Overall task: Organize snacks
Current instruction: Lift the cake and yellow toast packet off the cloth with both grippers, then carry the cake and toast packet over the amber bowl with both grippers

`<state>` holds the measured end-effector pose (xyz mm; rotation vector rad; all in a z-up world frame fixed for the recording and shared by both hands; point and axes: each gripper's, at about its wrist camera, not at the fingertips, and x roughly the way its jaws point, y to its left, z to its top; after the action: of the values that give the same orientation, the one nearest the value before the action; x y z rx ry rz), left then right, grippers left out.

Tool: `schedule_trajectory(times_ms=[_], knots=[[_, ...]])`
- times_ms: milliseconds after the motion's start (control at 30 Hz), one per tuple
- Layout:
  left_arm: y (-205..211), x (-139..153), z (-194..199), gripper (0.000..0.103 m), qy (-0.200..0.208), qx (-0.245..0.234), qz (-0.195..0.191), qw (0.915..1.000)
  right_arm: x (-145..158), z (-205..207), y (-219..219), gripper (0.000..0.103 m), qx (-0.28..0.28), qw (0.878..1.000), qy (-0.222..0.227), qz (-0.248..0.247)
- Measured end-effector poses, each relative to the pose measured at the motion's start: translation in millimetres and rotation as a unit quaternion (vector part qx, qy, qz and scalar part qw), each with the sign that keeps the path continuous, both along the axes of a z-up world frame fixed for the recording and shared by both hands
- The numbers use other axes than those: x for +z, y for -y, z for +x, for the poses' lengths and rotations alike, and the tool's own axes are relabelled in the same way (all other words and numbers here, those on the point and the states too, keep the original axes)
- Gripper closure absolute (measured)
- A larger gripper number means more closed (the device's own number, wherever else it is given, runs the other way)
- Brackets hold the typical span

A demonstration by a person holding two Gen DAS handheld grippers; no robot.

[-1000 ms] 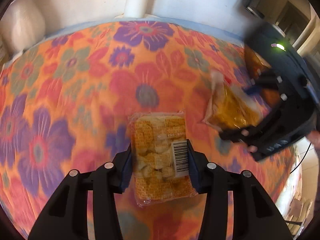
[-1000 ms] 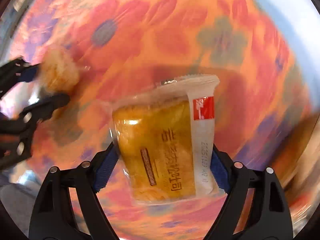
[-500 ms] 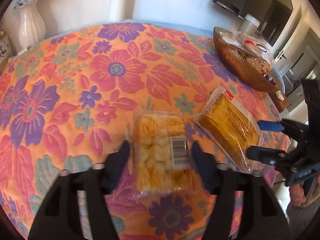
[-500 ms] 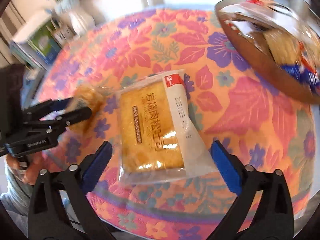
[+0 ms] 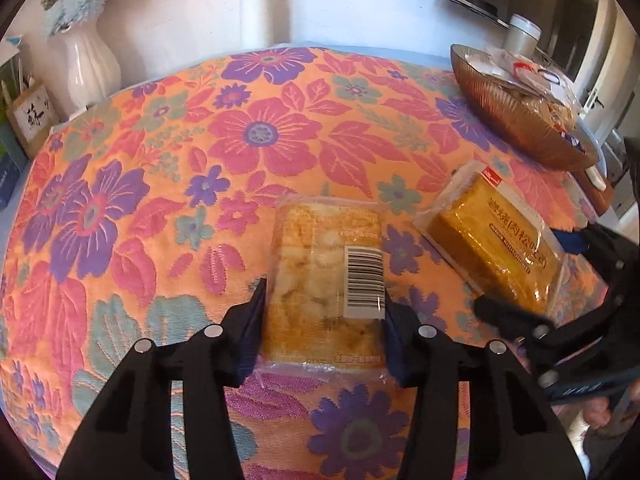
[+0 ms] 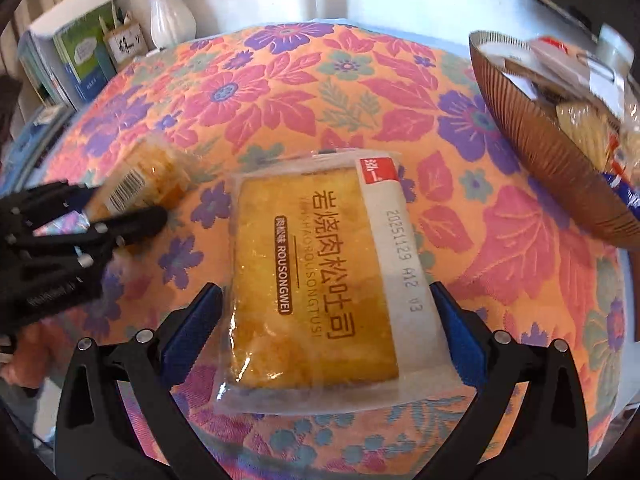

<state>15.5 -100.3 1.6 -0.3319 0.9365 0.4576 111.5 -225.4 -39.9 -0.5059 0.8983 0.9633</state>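
A clear snack pack with a barcode [image 5: 326, 276] lies on the floral tablecloth [image 5: 256, 136]. My left gripper [image 5: 324, 312] has its fingers against both sides of the pack. A pork-floss toast pack [image 6: 316, 276] lies flat on the cloth. My right gripper [image 6: 328, 320] is open around it, with gaps on both sides. The toast pack also shows in the left wrist view [image 5: 496, 240], right of the barcode pack. The barcode pack also shows in the right wrist view [image 6: 140, 180].
A brown ribbed bowl [image 5: 508, 116] holding several wrapped snacks stands at the table's right; it also shows in the right wrist view [image 6: 540, 148]. A white vase with flowers [image 5: 90, 64], a paper towel roll [image 5: 256, 12] and books [image 6: 76, 52] stand at the back.
Both packs came down from the air onto the tablecloth. My right gripper opened and let go of the toast pack. My left gripper stays closed against the barcode pack.
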Motion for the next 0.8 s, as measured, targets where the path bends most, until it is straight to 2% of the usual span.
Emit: schedule_trajectory(times_ms=[33, 100, 167, 267, 367, 433, 533, 667, 733, 800], knots=[[-0.5, 0.6, -0.5, 0.057, 0.002, 0.003, -0.002, 1.0000, -0.2, -1.7, -0.3, 0.014, 0.001, 1.000, 0.005, 0.001], [0.3, 1.9, -1.8, 0.058, 0.002, 0.004, -0.001, 1.0000, 4.1, -6.7, 2.9, 0.023, 0.011, 1.000, 0.010, 0.009], [2.3, 4.7, -2.6, 0.059, 0.007, 0.003, -0.006, 0.9999, 7.0, -8.4, 6.6, 0.025, 0.015, 1.000, 0.004, 0.011], [11.3, 14.3, 1.2, 0.059, 0.023, -0.011, -0.011, 0.9996, 13.5, -5.2, 20.4, 0.026, 0.021, 0.999, -0.034, 0.034], [26.2, 31.9, 11.2, 0.059, 0.046, -0.036, 0.000, 0.9983, 34.7, 3.5, 50.7, 0.026, 0.008, 0.994, -0.066, 0.081], [36.8, 48.9, 23.1, 0.059, 0.065, -0.056, 0.006, 0.9963, 54.7, 13.2, 72.0, 0.026, -0.009, 0.991, -0.070, 0.111], [50.0, 80.3, 49.1, 0.059, 0.095, -0.086, 0.024, 0.9914, 87.6, 34.6, 102.8, 0.026, -0.038, 0.985, -0.067, 0.155], [48.6, 117.5, 97.5, 0.059, 0.136, -0.131, -0.010, 0.9819, 137.1, 72.2, 138.6, 0.026, -0.084, 0.974, -0.029, 0.209], [39.2, 132.5, 128.8, 0.059, 0.159, -0.152, -0.035, 0.9748, 155.4, 97.6, 147.4, 0.026, -0.117, 0.968, -0.007, 0.222], [34.3, 141.4, 158.6, 0.059, 0.170, -0.170, -0.041, 0.9697, 167.3, 123.4, 152.1, 0.026, -0.149, 0.960, 0.002, 0.236]])
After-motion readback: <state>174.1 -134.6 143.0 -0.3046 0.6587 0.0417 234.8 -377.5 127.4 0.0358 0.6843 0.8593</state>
